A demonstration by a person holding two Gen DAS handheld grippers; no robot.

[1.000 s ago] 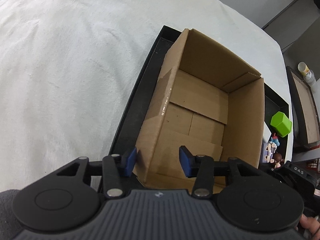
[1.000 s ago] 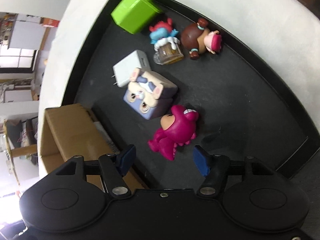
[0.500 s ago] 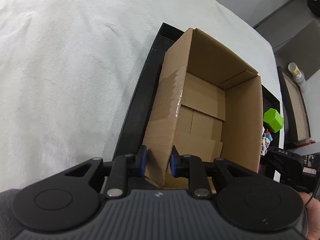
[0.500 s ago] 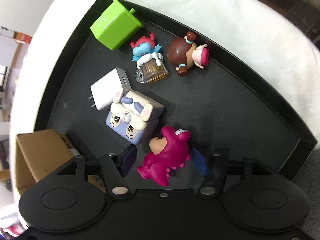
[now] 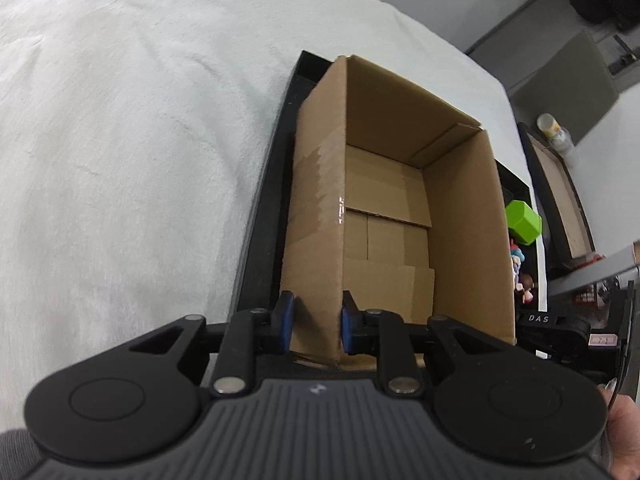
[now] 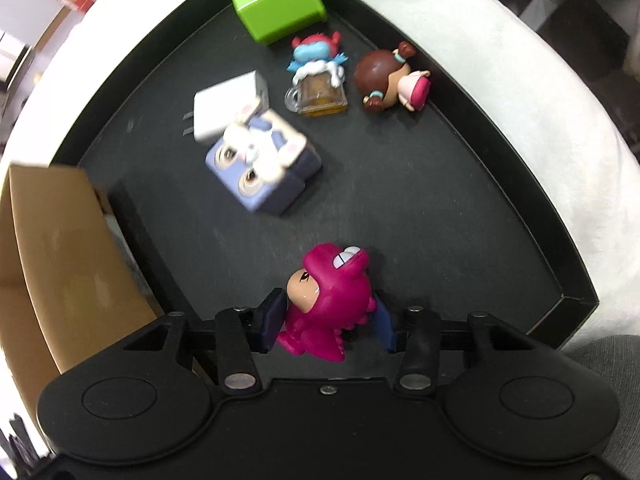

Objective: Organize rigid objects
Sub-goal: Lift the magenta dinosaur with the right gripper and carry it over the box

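Two tongs busy. Left tongs [image 5: 314,322] pinching near-left corner wall of open cardboard box [image 5: 460,216], one blue pad outside, one inside. Box standing at left end of black tray [image 6: 516,184], on white cloth over desk [image 5: 120,160]. Right tongs [image 6: 326,326] just been closing around magenta dino-suit figurine [image 6: 332,300] on tray floor, pads at both flanks; firm contact – can't tell. Beyond figurine, further from box: blurry lavender cube toy [image 6: 264,168] w/ white charger plug [image 6: 224,108] touching it, blue creature w/ beer mug [image 6: 318,80], brown-haired doll [image 6: 390,78] on its side, green block [image 6: 280,0] at far rim.
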